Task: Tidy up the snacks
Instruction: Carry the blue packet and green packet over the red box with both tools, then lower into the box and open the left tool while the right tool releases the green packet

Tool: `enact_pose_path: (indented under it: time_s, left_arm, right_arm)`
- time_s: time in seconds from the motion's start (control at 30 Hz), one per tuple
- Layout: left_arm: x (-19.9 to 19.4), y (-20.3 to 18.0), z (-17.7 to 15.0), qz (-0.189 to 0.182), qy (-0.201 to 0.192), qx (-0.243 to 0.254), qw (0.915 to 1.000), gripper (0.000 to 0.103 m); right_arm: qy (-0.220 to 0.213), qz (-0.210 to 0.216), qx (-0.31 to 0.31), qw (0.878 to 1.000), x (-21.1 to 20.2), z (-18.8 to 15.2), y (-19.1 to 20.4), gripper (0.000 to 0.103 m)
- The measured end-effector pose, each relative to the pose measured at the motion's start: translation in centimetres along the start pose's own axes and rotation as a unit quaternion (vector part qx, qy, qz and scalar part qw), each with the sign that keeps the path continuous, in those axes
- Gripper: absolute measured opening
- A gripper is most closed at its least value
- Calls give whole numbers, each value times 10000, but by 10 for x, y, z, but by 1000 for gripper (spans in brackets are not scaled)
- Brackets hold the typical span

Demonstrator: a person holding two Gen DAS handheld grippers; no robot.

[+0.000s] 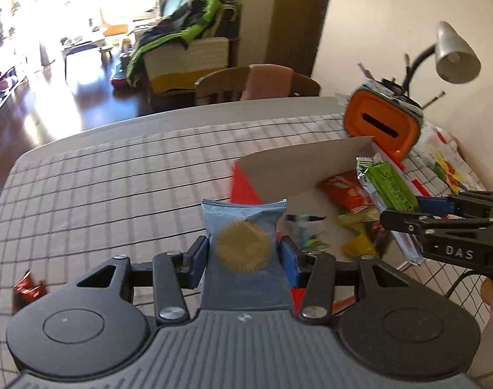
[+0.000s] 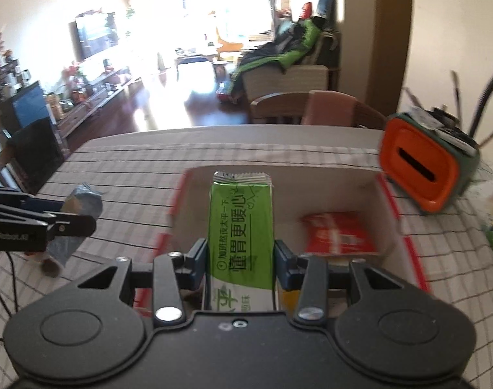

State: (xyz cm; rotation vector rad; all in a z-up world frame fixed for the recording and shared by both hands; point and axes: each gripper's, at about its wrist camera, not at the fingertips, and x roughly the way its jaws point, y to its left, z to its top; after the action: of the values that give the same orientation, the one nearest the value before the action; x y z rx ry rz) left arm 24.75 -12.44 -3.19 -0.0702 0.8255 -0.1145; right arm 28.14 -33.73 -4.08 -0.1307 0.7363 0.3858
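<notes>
The green foil snack bar (image 2: 241, 227), clamped in the right tool (image 2: 241, 259), hangs over the open white cardboard box (image 2: 343, 181); the blue cookie packet (image 1: 244, 243), pinched by the left tool (image 1: 244, 256), sits beside it. Release each low inside, one after the other.

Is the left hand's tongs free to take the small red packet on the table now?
Probably not yet. The left tongs are shut on the blue snack packet, so nothing more fits between them. The red packet lies apart on the checked cloth, with nothing covering it.
</notes>
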Motion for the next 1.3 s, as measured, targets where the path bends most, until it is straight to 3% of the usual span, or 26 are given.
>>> enact_pose_path:
  time_s: [0.47,0.7,1.0,1.3]
  left_arm:
    - [78,-72,27,-210,743,287,9966,47]
    - [122,-83,36,20,1276,291,9914,47]
    - [161,-79,38,215,2123,76,9769,47]
    - [172,-86,37,271,2268,274,9732,47]
  right_arm:
    - [454,-370,126,9982,36,-7,-76,42]
    - [775,-342,-126,9963,65,-9,-80,42]
    - [1136,-195,-252,9930,86,-13,-80,42]
    - [1303,-102,-144,9913,89,-16,-84,42]
